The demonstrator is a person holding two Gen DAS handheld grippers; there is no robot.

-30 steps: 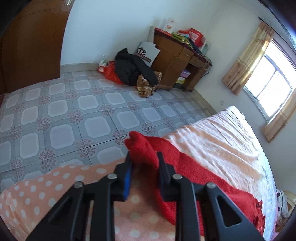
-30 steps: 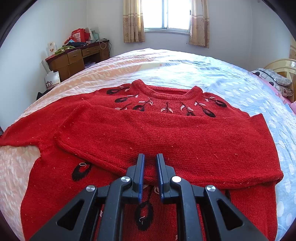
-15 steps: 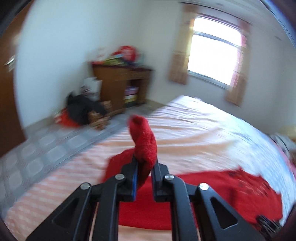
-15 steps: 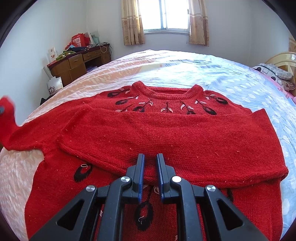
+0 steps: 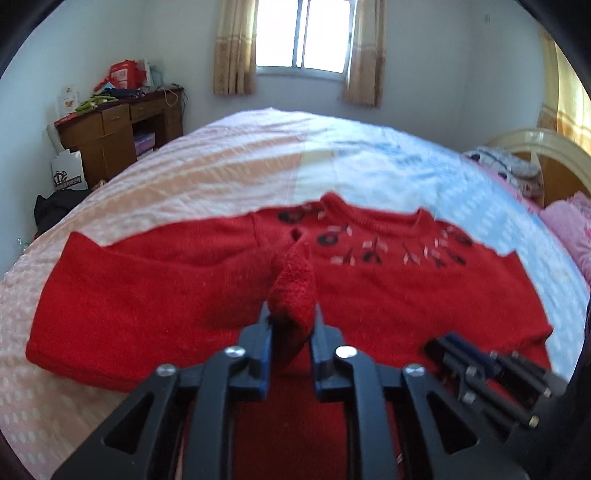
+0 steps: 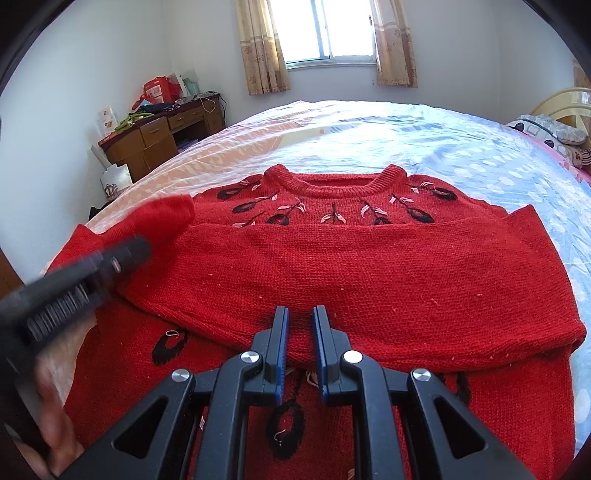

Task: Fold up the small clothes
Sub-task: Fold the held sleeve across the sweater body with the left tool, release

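Observation:
A red knit sweater (image 6: 369, 273) with black and white embroidery lies flat on the bed, neck toward the window. Its right sleeve is folded across the chest. My left gripper (image 5: 291, 325) is shut on the cuff of the left sleeve (image 5: 293, 284) and holds it raised over the sweater's left chest; it shows blurred in the right wrist view (image 6: 122, 254). My right gripper (image 6: 300, 325) is nearly closed and empty, at the lower edge of the folded right sleeve. It also shows in the left wrist view (image 5: 487, 365).
The bed (image 6: 461, 147) has a pink and blue dotted cover. A wooden desk (image 6: 159, 136) with clutter stands at the far left wall. Pillows (image 5: 569, 225) and a headboard (image 5: 535, 144) are at the right. A window with curtains (image 6: 328, 33) is behind.
My left gripper has lifted the left sleeve cuff from the bed's edge and swung it right, over the sweater's body. My right gripper has stayed in place.

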